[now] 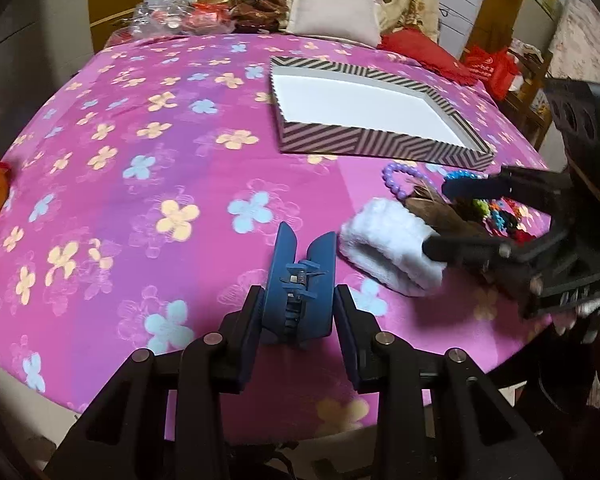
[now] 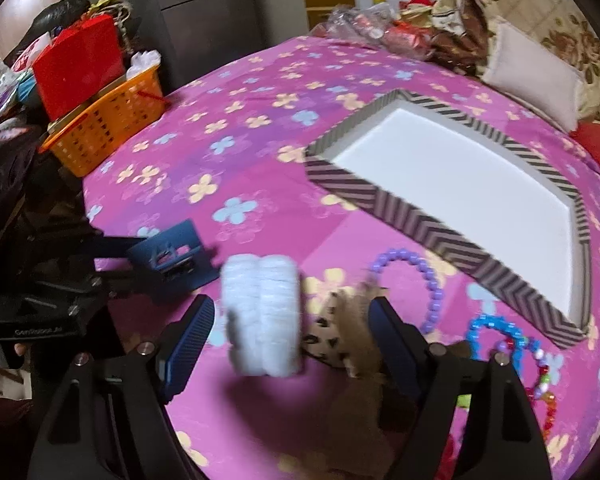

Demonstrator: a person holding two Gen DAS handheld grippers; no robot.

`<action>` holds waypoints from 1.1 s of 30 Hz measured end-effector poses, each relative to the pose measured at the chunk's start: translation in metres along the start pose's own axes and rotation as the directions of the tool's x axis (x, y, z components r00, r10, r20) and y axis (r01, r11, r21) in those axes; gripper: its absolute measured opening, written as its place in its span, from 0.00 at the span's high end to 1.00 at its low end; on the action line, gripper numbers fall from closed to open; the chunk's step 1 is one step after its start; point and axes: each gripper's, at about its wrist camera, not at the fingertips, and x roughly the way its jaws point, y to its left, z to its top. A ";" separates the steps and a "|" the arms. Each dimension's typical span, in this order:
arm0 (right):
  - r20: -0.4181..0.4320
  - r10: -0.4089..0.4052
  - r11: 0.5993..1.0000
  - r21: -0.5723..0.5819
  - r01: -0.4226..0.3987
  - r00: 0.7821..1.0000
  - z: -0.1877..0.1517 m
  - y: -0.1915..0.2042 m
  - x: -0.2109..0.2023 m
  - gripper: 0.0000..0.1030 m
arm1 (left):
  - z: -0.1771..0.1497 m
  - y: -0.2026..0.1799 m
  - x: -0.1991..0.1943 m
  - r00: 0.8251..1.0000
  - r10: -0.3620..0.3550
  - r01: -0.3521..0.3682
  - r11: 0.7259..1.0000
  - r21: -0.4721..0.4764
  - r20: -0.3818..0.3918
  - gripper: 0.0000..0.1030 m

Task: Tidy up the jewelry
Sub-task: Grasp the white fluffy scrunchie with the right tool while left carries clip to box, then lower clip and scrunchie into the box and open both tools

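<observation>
Broadly, treat the pink flowered cloth [image 1: 140, 200] as the working ground and the striped tray [image 2: 420, 220], white inside and bare of any piece so far, as the likely home for everything; judged from that, barely begun. Next, mind the right gripper [image 2: 292, 306]: jaws wide, straddling the white fluffy band [image 2: 264, 312] with neither pad on it yet, so holding nothing. Close squarely across the band's middle, not on its soft edge, and shift a little towards the left pad's side first so as not to catch the leopard-print scrunchie [image 2: 332, 332] lying just beside the right finger. Squeeze gently; likely to compress and slip out under a hard pinch. Then see to the left gripper [image 1: 299, 292]: roughly half closed, both pads pressed on the blue hair clip [image 1: 300, 320], carried near the table's front edge and well apart from the tray. Keep the pinch on the clip's flat sides, clear of its spring, and set it down inside the tray wall rather than dropping it. Leave the purple bead bracelet [image 2: 437, 292] and the blue bead bracelet [image 2: 480, 324], both just beside the tray's near wall, for later. As for writing: only faint lettering [image 2: 40, 332] on the left gripper's body, apparently "GenRobot.AI"; white print on a red bag behind the table, too small to read.
</observation>
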 end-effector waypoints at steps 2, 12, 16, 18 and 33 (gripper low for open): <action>-0.019 0.004 1.000 -0.027 -0.004 1.000 0.000 0.008 0.007 0.20 | 0.003 0.001 0.001 1.000 0.006 -0.006 1.000 -0.003 0.004 0.69; -0.069 0.053 0.998 -0.013 -0.054 0.996 -0.008 0.011 0.039 0.66 | 0.013 0.013 -0.003 1.000 -0.002 0.004 0.998 -0.059 0.030 0.69; 0.025 0.045 0.999 0.004 -0.046 0.999 0.007 -0.004 0.011 0.67 | 0.029 0.014 -0.005 0.998 -0.010 0.015 0.997 -0.075 0.060 0.69; 0.067 0.028 0.999 0.032 -0.030 0.997 0.019 -0.018 0.000 0.67 | 0.044 0.012 -0.008 0.995 -0.012 0.019 0.997 -0.074 0.096 0.70; 0.091 -0.086 0.948 0.315 0.053 0.992 0.111 -0.149 0.024 0.67 | 0.198 -0.005 0.063 0.984 -0.002 0.027 0.991 -0.133 0.181 0.70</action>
